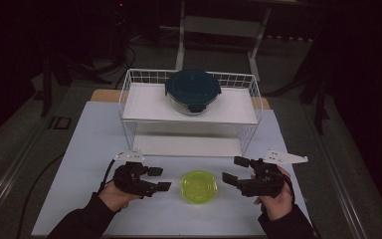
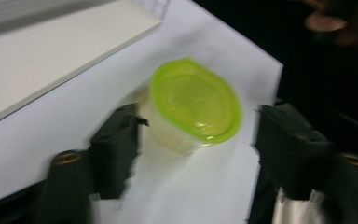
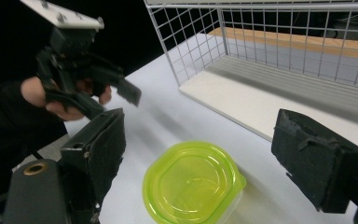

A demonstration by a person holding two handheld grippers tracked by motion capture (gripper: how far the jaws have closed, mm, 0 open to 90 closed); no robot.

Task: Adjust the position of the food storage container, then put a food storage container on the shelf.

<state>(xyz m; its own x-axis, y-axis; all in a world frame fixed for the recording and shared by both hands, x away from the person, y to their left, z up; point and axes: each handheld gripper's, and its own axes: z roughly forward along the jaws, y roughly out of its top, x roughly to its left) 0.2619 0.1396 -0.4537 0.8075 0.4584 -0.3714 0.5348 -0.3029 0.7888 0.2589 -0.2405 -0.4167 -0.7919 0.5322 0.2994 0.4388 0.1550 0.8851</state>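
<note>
A small clear container with a lime-green lid [image 1: 198, 186] sits on the white table between my two grippers. In the high view my left gripper [image 1: 159, 179] hovers just left of it, jaws open, nothing between them. My right gripper [image 1: 235, 170] stands just right of it, also open and empty. The left gripper view looks down on the lime-lidded container [image 2: 196, 105], which lies beyond the spread jaws of the left gripper [image 2: 200, 140], apart from both. In the right gripper view the container [image 3: 191, 182] lies low between the wide jaws of the right gripper [image 3: 205, 154], untouched, with the left gripper [image 3: 114, 101] beyond.
A white wire rack [image 1: 129, 94] with two white shelves stands at the back of the table. On its top shelf rests a round glass container with a dark teal lid [image 1: 193, 89]. The white tabletop [image 1: 94, 149] ends close to both hands at the front.
</note>
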